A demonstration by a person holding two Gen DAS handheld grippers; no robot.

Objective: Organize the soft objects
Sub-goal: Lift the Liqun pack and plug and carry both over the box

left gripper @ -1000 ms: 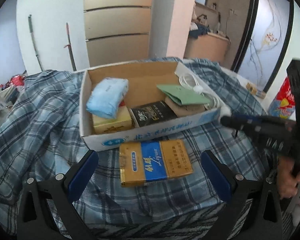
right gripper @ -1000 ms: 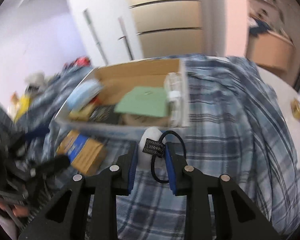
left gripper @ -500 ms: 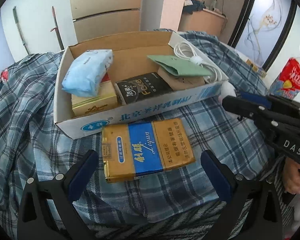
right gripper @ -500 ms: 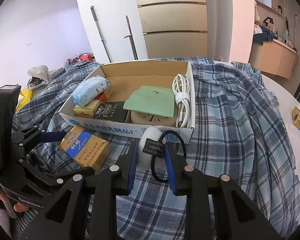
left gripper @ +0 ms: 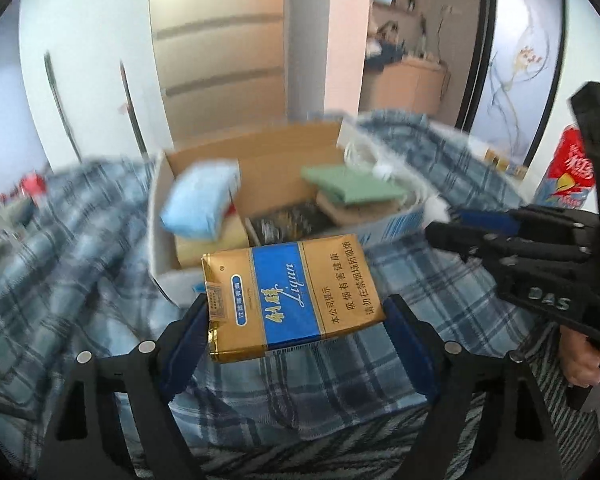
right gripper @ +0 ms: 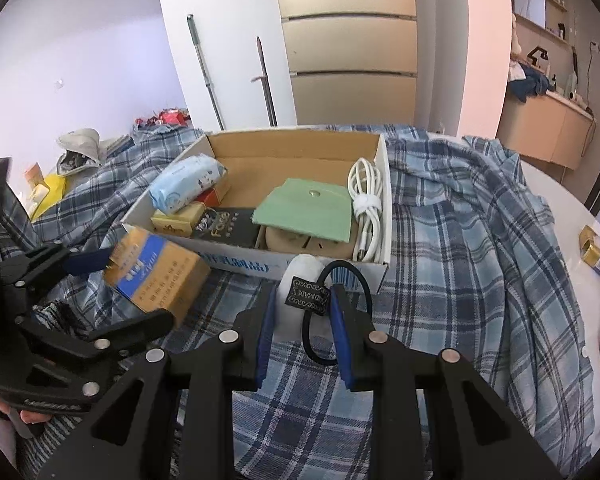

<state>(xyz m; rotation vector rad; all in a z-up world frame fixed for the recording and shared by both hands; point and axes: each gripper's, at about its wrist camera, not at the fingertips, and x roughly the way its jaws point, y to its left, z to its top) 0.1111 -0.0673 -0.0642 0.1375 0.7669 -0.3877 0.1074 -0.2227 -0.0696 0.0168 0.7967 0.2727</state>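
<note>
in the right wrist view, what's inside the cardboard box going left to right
light blue soft tissue pack → black carton with gold lettering → flat green pouch with a snap button → coiled white cable

this looks like a lived-in home. a rumpled blue plaid cloth (right gripper: 460, 216) covers the work surface, and a cardboard box (right gripper: 382, 184) on it holds everyday odds and ends. behind stand beige drawer fronts (right gripper: 348, 40) and two poles (right gripper: 206, 76) leaning on a white wall. a wooden counter (right gripper: 548, 128) cluttered with bottles and clothes sits at the right, and bags and wrappers (right gripper: 80, 148) lie heaped at the left.
</note>
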